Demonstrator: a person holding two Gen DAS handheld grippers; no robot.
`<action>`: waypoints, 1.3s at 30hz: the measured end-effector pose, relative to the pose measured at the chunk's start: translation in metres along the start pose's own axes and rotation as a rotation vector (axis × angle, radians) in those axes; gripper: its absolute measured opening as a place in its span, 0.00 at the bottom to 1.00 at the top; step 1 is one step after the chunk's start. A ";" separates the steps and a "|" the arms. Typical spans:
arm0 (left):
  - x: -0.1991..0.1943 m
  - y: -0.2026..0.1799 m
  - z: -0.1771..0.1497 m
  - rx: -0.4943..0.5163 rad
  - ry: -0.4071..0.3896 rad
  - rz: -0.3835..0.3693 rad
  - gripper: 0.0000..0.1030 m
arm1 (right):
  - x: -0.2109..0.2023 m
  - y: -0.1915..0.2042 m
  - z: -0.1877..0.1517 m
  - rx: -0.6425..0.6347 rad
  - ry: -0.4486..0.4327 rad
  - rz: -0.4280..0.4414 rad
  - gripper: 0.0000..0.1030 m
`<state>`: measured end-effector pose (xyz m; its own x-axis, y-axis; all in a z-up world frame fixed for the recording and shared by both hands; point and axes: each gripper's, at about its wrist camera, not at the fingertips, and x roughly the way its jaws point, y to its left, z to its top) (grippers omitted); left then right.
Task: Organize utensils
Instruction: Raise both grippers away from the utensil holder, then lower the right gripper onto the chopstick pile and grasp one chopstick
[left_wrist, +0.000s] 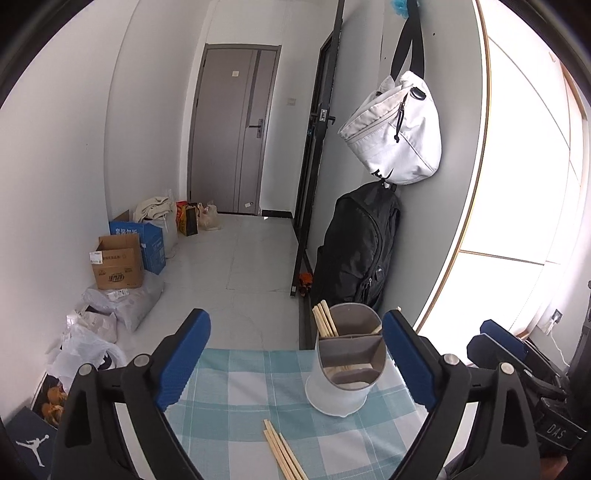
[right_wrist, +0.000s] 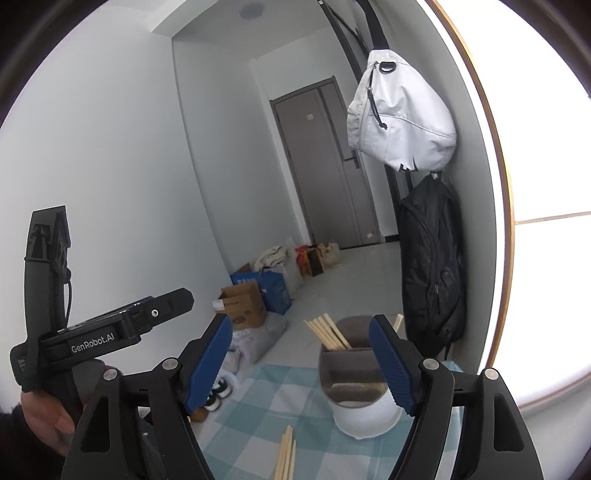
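A: Two tools, left tool (left_wrist: 295, 363) and right tool (right_wrist: 308, 363), both spread, nothing between the pads.

B: Loose chopsticks (left_wrist: 282, 456) lie on the checked counter (left_wrist: 236, 387), near the divided holder (left_wrist: 347, 356). Pinch them mid-length; drop them beside the upright ones.

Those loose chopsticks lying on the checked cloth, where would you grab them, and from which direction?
I'd take the loose chopsticks near their middle, coming down from above with the fingers closing across the bundle. They lie flat and side by side on the tablecloth, so a crosswise pinch should gather them all. The left gripper is open and probably closest; the utensil holder stands just beyond.
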<state>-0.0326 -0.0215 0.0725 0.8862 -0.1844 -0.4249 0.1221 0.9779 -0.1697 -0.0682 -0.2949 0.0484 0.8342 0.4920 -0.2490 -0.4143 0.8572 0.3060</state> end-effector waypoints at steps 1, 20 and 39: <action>0.000 0.001 -0.004 -0.003 0.004 0.003 0.89 | 0.000 0.002 -0.004 -0.004 0.006 -0.002 0.78; 0.055 0.067 -0.080 -0.138 0.170 0.067 0.90 | 0.072 0.010 -0.080 -0.059 0.322 -0.040 0.89; 0.093 0.146 -0.107 -0.380 0.382 0.141 0.90 | 0.210 0.032 -0.165 -0.185 0.854 -0.069 0.33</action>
<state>0.0194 0.0939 -0.0869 0.6488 -0.1461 -0.7468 -0.2183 0.9044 -0.3666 0.0332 -0.1386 -0.1459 0.3325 0.3204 -0.8870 -0.4871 0.8637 0.1294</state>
